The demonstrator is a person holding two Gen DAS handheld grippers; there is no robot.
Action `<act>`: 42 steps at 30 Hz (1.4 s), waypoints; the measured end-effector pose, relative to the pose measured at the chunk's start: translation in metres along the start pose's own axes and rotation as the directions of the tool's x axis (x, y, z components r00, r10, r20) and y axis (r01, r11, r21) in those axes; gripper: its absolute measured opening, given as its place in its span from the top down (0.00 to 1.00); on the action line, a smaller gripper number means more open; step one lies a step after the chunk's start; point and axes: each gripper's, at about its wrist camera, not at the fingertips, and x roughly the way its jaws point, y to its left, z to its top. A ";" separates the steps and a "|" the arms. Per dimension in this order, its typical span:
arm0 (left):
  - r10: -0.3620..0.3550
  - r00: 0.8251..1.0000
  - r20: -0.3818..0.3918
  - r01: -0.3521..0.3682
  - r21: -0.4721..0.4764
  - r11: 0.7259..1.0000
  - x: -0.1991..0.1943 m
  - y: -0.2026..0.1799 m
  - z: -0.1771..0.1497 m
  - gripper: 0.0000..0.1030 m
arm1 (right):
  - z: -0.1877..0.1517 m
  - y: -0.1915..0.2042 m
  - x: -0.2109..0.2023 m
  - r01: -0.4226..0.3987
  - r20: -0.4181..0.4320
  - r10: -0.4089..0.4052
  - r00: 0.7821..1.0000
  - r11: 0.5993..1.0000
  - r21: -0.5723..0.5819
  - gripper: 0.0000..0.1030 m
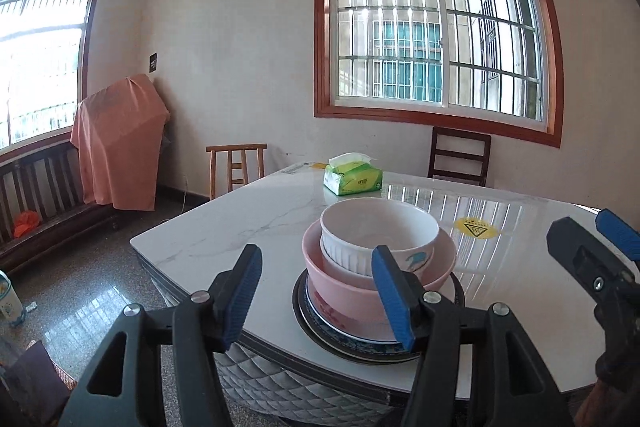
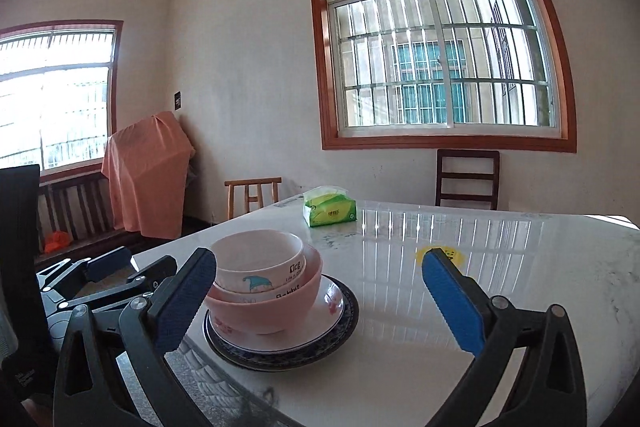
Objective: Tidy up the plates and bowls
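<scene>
One stack stands near the front edge of the white marble table (image 1: 224,231). From the bottom it holds a dark-rimmed plate (image 1: 301,315), a white flowered plate (image 1: 320,301), a pink bowl (image 1: 340,287) and a white bowl (image 1: 380,223) with a blue hat print. My left gripper (image 1: 316,251) is open just in front of the stack, with nothing between its pads. My right gripper (image 2: 319,255) is wide open, the stack (image 2: 264,311) standing beyond its left finger. It also shows at the right edge of the left wrist view as the right gripper (image 1: 584,223).
A green tissue pack (image 1: 352,177) lies at the table's far side and a yellow sticker (image 1: 476,227) is on the top. Two wooden chairs (image 1: 236,163) (image 1: 460,155) stand behind the table. An orange cloth (image 1: 120,147) covers something by a bench at the left.
</scene>
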 end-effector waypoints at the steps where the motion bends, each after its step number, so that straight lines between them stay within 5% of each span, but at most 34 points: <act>1: -0.001 1.000 0.003 0.001 0.010 1.000 -0.004 -0.003 0.001 0.40 | -0.003 -0.001 -0.004 -0.003 -0.004 0.003 1.000 1.000 0.009 0.01; 5: 0.009 0.999 0.053 -0.013 0.069 0.998 -0.023 -0.018 0.003 0.39 | -0.005 -0.011 -0.016 -0.001 0.005 0.001 1.000 0.999 0.038 0.01; 9: -0.038 0.995 0.097 0.031 0.071 0.997 -0.043 -0.024 0.011 0.18 | -0.006 -0.016 -0.027 -0.007 0.023 0.006 1.000 0.999 0.039 0.01; 14: -0.029 0.986 0.163 0.021 0.049 0.999 -0.069 -0.029 0.025 0.17 | -0.006 -0.018 -0.040 -0.013 0.048 0.011 0.999 0.999 0.040 0.01; 22: -0.098 0.992 0.083 0.098 0.009 0.995 -0.079 -0.036 0.035 0.17 | -0.007 -0.023 -0.049 -0.026 0.056 0.023 0.998 0.998 0.063 0.00; 42: -0.045 0.999 0.025 0.046 -0.044 0.998 -0.078 -0.017 0.027 0.17 | -0.017 -0.020 -0.054 -0.064 0.004 0.064 0.998 0.996 0.056 0.00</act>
